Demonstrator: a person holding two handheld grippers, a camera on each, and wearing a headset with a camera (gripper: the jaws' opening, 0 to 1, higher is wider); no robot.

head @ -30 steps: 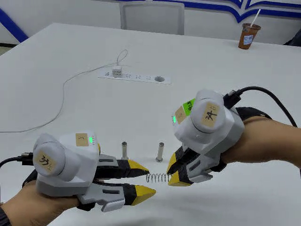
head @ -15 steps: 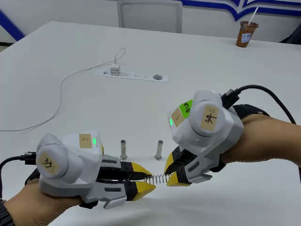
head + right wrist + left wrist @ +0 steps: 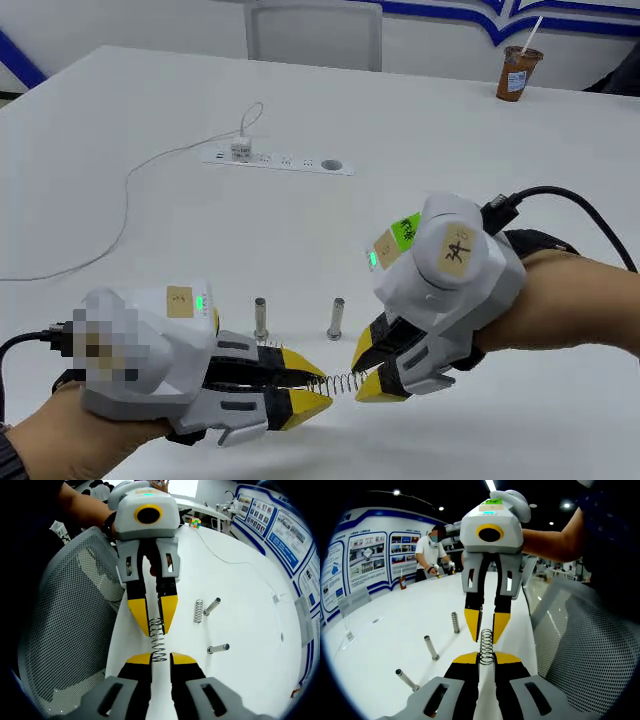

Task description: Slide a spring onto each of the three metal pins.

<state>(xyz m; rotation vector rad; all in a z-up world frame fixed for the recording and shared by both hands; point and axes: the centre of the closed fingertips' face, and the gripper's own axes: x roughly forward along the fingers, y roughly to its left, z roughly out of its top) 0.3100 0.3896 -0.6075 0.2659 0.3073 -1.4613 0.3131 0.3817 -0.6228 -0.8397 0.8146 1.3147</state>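
A small wire spring (image 3: 341, 382) spans the gap between my two grippers just above the white table (image 3: 200, 220). My left gripper (image 3: 312, 387) is shut on its left end, and my right gripper (image 3: 366, 371) is shut on its right end. In the left gripper view the spring (image 3: 486, 647) runs from my own jaws up to the right gripper (image 3: 486, 626). In the right gripper view the spring (image 3: 157, 640) reaches the left gripper (image 3: 153, 617). Two bare metal pins (image 3: 261, 317) (image 3: 336, 318) stand upright just behind. A third pin (image 3: 455, 622) appears to carry a spring.
A white power strip (image 3: 280, 160) with a plugged charger and a trailing cable lies mid-table. An iced drink cup (image 3: 515, 73) stands at the far right edge. A mesh chair (image 3: 75, 605) sits beside the near table edge. A person (image 3: 432, 550) stands in the background.
My left gripper has moved right to the spring's free end and shut on it. The right gripper keeps hold of the other end. The head camera has shifted slightly.
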